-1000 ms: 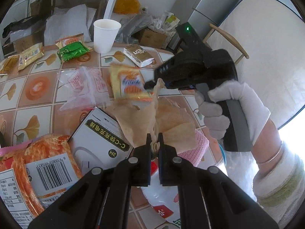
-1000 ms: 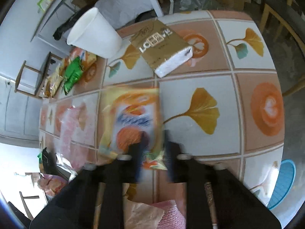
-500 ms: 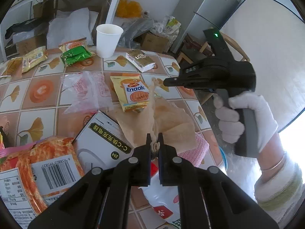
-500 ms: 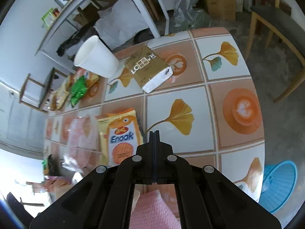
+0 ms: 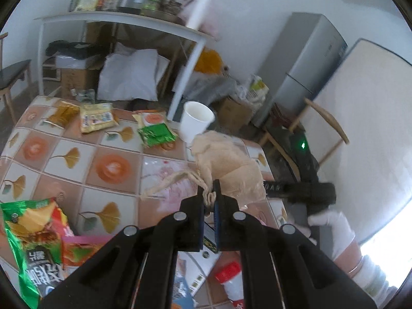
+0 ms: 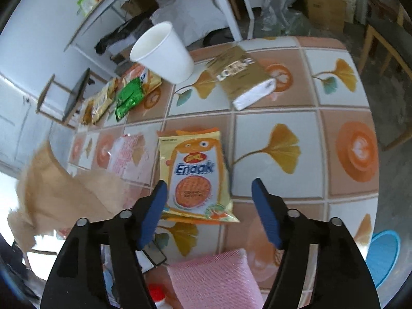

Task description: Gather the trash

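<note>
- Brown paper bag [image 5: 229,164] hangs from my left gripper [image 5: 210,200], whose jaws pinch its twisted handle tight.
- Yellow Enaak packet [image 6: 195,177] lies on the tiled table [image 6: 278,131] just ahead of my right gripper [image 6: 208,190], between jaws that have just been opening; the pads are not touching it.

A: Where is there free room on the bench [image 6: 303,118]?

B: The tiles right of the Enaak packet [image 6: 197,177] lie bare out to the bench's edge. The right hand-held gripper [image 6: 209,195] has just been opening; its jaws stand wide above that packet with nothing between them.

A: And what stands in the way?

B: Beyond, the paper cup [image 6: 164,52] stands upright and the brown box [image 6: 240,73] lies beside it. Left, the brown paper bag [image 6: 59,193] hangs close, and wrappers crowd the far left.
</note>
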